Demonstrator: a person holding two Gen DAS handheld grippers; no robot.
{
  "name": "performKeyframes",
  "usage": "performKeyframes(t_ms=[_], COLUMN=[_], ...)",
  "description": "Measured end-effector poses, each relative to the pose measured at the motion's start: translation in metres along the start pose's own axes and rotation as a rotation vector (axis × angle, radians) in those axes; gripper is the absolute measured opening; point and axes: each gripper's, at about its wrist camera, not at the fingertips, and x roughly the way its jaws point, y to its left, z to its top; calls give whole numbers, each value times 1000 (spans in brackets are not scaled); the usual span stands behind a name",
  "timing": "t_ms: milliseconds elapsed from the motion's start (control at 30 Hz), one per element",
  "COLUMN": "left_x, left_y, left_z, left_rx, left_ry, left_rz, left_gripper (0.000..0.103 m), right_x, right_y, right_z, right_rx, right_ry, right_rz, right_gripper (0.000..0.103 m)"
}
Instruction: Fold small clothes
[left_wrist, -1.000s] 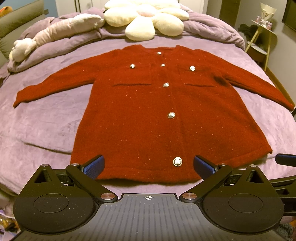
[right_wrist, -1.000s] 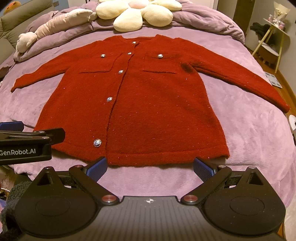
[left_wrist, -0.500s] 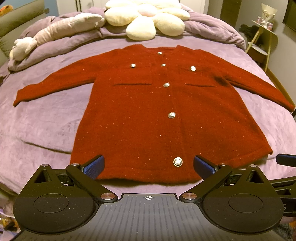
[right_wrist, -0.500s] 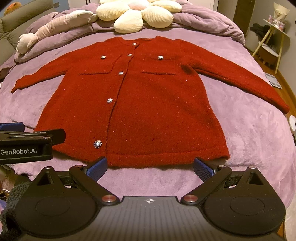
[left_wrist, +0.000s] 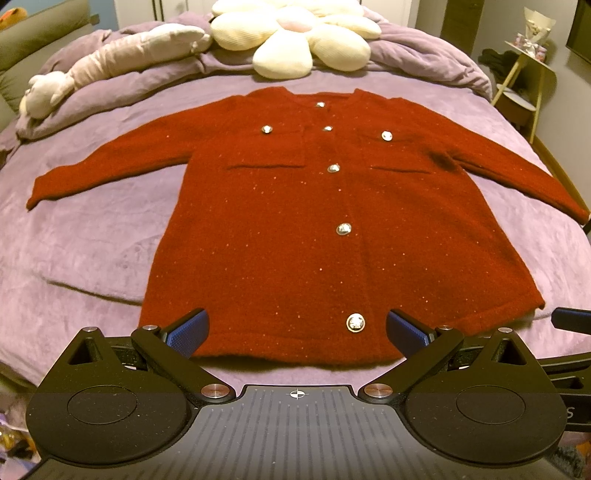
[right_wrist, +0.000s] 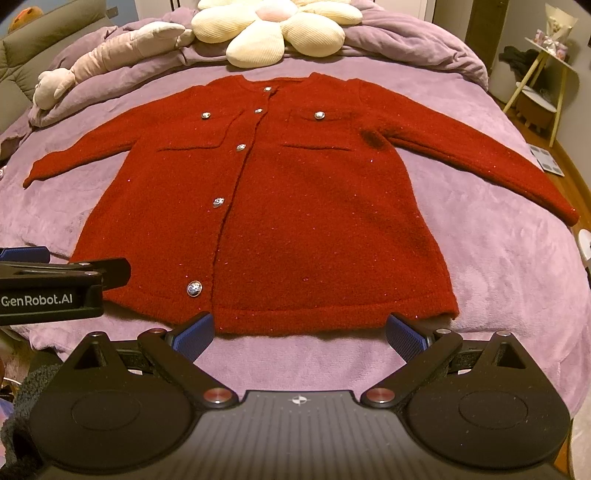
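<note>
A purple plush blanket is covering a wide bed and filling most of both views. A red buttoned cardigan is lying flat on it, front up, buttoned closed, both sleeves stretching out to the sides and the hem facing the cameras. Judging from this, no fold is made yet: the sleeves, sides and body all appear to be waiting. At the head of the bed, a cream flower-shaped cushion is resting on a bunched purple duvet, with a long pale plush toy lying to the left. A small yellow-legged side table is standing by the wall at right. The left gripper is hovering over the cardigan's hem, tongs spread wide and pinching nothing. The right gripper is hanging just short of the hem, over bare blanket, tongs likewise spread and empty.
</note>
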Motion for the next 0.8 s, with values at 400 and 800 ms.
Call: performKeyframes(t_ms=[400,800], left_x=[2,8], left_y=[0,2], left_z=[0,0], left_rx=[-2,-5], left_ry=[7,21], left_rz=[3,7], left_gripper=[103,103], right_x=[3,6], right_y=[-6,-8], right_z=[-1,-3], right_rx=[29,36], right_ry=[5,15], right_rz=[26,34], right_gripper=[99,99])
